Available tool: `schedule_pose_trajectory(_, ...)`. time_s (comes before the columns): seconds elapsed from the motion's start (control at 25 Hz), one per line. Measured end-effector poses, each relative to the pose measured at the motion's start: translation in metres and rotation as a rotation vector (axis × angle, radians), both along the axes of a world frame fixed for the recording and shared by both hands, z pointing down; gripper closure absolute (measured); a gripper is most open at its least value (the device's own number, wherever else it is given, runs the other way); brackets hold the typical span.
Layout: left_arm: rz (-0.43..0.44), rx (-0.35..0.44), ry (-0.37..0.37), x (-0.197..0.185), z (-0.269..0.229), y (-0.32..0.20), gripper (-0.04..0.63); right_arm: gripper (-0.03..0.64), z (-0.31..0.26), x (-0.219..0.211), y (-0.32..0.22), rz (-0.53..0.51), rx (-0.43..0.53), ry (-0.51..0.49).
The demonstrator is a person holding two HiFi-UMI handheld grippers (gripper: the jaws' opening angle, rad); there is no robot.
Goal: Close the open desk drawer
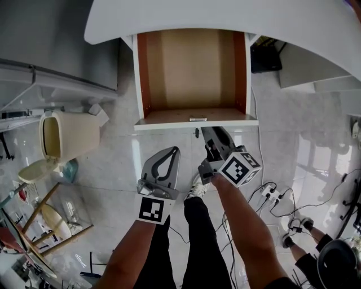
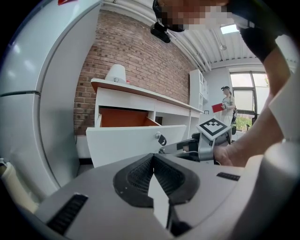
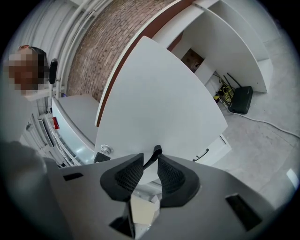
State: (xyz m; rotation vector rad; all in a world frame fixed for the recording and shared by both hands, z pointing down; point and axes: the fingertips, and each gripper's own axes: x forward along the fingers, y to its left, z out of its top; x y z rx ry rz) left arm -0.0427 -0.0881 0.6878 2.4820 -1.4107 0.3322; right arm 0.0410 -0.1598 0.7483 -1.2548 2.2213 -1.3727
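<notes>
Two handheld grippers face the open drawer (image 1: pixel 192 73), which stands pulled well out from under the white desk (image 1: pixel 225 17). Its long axis runs from the front panel (image 1: pixel 194 124) back into the desk.

Nearer to the front panel is the right gripper (image 1: pixel 204 133). Its tips sit just at the panel and point roughly square to it. Its jaws are narrowly parted. A slim dark tab (image 3: pixel 155 153) on the panel stands in the gap, with no pad seen pressing on it.

The left gripper (image 1: pixel 174 151) hangs farther back from the front panel, toward the panel's left half, with its jaws closed together on nothing.

Judgement: closing calls for a push along the drawer's long axis, away from the person. The right gripper is the better placed, and flat contact on the panel beside the tab would likely serve better than a pinch.
</notes>
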Motion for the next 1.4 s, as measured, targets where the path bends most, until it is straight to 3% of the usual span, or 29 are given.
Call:
schedule_pose_trajectory(0.84,-0.060,0.015,-0.005,-0.004,-0.037,-0.020,0.588,0.529,-0.046,0.000,-0.014,0.074,-0.080,-0.153)
schedule_pose_trajectory(1.04,-0.102,0.052,-0.004,-0.007,-0.045,-0.028,0.588,0.534,-0.050,0.000,-0.019,0.071,-0.109,-0.168)
schedule_pose_trajectory(1.4,-0.115,0.030,0.022,-0.008,-0.033,-0.039,0.588,0.545,-0.054,0.002,-0.022,0.101,-0.125,-0.225)
